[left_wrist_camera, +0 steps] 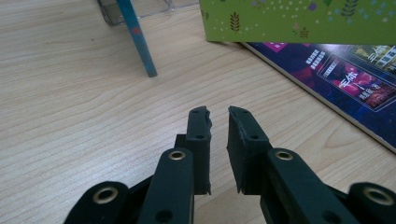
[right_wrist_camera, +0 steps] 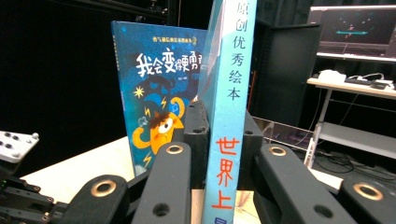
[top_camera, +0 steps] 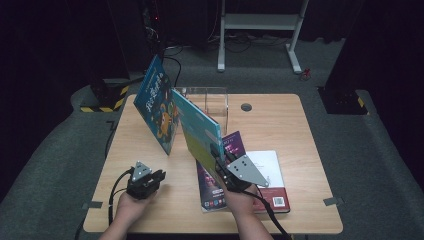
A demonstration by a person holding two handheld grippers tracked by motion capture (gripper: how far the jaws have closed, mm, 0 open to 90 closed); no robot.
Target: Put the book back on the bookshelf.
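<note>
High view overhead, far; tool views close, low; all share blue book (top_camera: 159, 107).

Evenly lit wooden table (top_camera: 280, 125) against near-black surroundings, soft shadows, perhaps slight blur on near jaws.

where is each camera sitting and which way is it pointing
High view: above the person's side, looking forward and down on the table; both forearms, left gripper and right gripper show.
Left gripper view: on the left gripper, looking low across the wood; its black jaws show.
Right gripper view: on the right gripper, looking level along the table; its jaws clamp the green book.
Shared: the blue book, upright in every view.
</note>
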